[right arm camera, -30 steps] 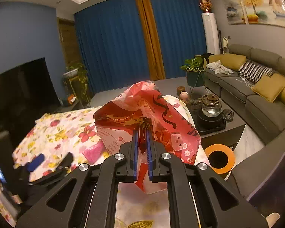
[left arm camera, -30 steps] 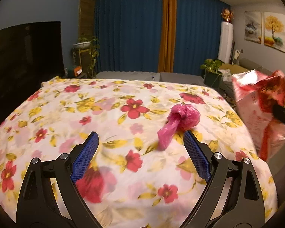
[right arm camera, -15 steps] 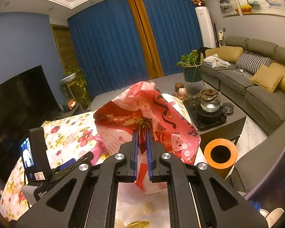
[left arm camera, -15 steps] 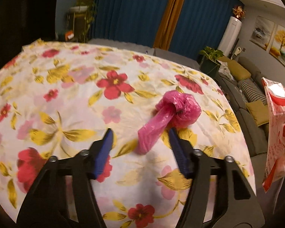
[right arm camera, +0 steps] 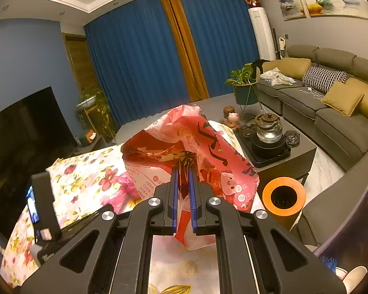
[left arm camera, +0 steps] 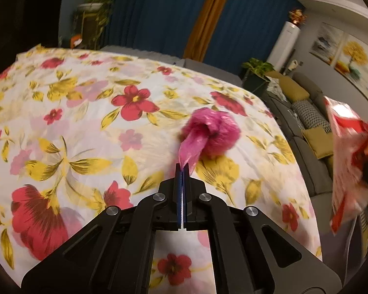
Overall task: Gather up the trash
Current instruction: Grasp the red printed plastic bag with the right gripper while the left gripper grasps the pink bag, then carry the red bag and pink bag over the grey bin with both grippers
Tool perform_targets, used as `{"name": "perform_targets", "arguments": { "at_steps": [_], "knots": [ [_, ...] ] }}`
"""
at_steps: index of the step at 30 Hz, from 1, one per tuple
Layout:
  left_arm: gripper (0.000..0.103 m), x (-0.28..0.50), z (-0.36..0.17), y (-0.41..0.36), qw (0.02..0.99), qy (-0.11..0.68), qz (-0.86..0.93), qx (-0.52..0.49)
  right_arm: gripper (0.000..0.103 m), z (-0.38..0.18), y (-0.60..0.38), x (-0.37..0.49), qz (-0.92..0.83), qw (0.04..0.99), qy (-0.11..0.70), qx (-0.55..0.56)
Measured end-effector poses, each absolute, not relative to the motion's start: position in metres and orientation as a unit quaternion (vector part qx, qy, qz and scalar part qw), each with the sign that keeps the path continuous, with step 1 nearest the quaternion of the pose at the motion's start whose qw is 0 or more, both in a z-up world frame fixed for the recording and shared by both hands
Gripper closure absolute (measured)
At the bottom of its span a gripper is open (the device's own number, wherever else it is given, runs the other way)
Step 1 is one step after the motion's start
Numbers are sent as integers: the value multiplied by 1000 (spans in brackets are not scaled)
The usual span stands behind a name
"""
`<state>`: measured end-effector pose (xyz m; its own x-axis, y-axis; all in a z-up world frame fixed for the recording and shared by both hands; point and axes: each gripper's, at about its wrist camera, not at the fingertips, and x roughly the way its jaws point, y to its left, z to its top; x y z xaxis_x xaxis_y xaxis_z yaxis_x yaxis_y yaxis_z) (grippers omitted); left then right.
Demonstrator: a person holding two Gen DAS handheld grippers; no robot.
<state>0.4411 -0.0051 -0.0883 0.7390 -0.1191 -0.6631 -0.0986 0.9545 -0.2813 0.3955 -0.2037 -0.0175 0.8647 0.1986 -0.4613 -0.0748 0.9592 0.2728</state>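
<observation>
Left hand-held gripper [left arm camera: 183,169] pinches pink bag [left arm camera: 212,132]; right view shows orange bin [right arm camera: 283,197]

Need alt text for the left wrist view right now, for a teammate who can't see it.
The left gripper is shut on the tail of a crumpled pink plastic bag lying on a flowered tablecloth. At the right edge hangs a red and white plastic bag; blue curtains and a sofa lie behind.

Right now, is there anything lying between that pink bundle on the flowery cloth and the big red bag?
Nothing: the left wrist view shows only bare floral tablecloth between the pink bundle and the red bag.
</observation>
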Motion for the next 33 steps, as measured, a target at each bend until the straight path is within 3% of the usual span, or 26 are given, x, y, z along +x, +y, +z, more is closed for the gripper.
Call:
{"name": "perform_targets", "arguments": {
  "at_steps": [18, 33],
  "knots": [
    [103, 338, -12, -6, 958, 268, -43, -92, 94, 11, -210, 360, 93, 964, 220, 116],
    [103, 280, 22, -122, 959, 228, -159, -45, 94, 44, -309, 256, 13, 980, 173, 98]
  ]
}}
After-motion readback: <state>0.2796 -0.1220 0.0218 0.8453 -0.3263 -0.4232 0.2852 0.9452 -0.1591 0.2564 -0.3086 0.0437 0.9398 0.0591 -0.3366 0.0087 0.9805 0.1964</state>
